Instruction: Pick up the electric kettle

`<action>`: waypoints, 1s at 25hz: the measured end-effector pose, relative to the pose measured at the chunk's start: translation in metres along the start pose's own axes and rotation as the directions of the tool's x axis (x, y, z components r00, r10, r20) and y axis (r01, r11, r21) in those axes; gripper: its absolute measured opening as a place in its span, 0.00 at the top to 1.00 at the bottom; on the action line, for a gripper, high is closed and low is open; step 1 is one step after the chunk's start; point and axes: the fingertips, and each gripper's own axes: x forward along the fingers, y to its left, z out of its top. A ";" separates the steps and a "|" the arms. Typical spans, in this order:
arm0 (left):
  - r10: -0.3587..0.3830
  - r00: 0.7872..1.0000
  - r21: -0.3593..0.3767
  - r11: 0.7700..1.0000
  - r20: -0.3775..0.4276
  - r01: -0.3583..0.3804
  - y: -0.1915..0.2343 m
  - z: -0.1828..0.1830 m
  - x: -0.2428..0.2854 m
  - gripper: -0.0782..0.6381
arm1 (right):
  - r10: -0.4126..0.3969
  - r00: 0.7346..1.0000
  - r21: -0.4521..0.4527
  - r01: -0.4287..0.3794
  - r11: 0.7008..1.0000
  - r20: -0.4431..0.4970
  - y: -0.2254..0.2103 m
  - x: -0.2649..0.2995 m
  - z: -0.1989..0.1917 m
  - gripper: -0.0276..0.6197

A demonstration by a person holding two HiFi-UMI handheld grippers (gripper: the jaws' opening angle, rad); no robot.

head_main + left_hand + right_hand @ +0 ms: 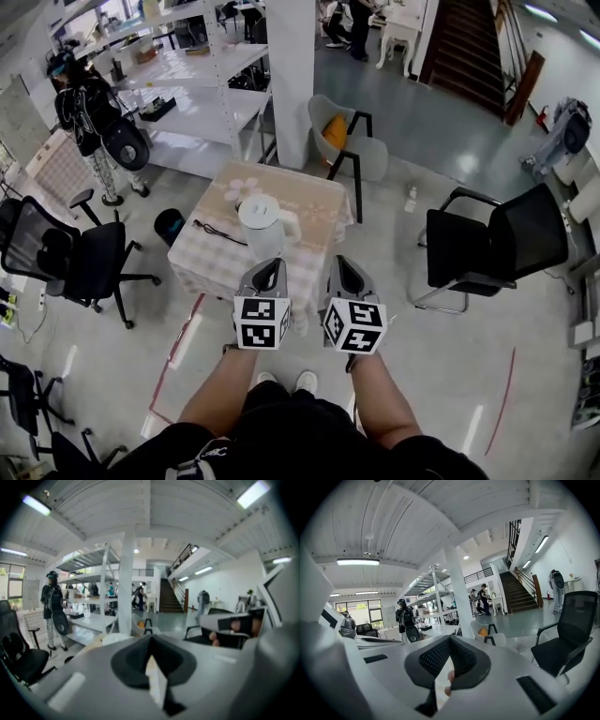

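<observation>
The white electric kettle [263, 223] stands upright on a small cloth-covered table [298, 192], with its handle to the right. Both grippers hover side by side just short of the table's near edge, apart from the kettle. My left gripper [271, 265] is shut and empty, below the kettle. My right gripper [338, 262], to the kettle's lower right, also has its jaws together with nothing between them. In the left gripper view the shut gripper [150, 638] points over the kettle's pale lid [116, 638]. In the right gripper view the gripper [450, 639] hides the kettle.
A black cord [219, 232] lies on the table left of the kettle. A black office chair [84, 258] and a dark bin [169, 225] stand left, a black chair [497, 242] right, a grey chair [349, 141] and white pillar [292, 75] behind. A person [89, 112] stands by shelves.
</observation>
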 end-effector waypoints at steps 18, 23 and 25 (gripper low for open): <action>-0.041 0.995 -0.086 0.996 -0.089 0.033 0.026 -0.054 0.101 0.89 | -0.038 0.994 -0.082 0.030 0.996 -0.099 -0.025 0.069 -0.011 0.96; -0.058 0.991 -0.110 0.993 -0.123 0.044 0.034 -0.074 0.139 0.82 | -0.084 0.987 -0.089 0.073 0.993 -0.134 -0.045 0.086 -0.020 0.96; -0.071 0.990 -0.126 0.991 -0.124 0.055 0.037 -0.080 0.153 0.77 | -0.103 0.983 -0.103 0.087 0.991 -0.151 -0.051 0.091 -0.025 0.96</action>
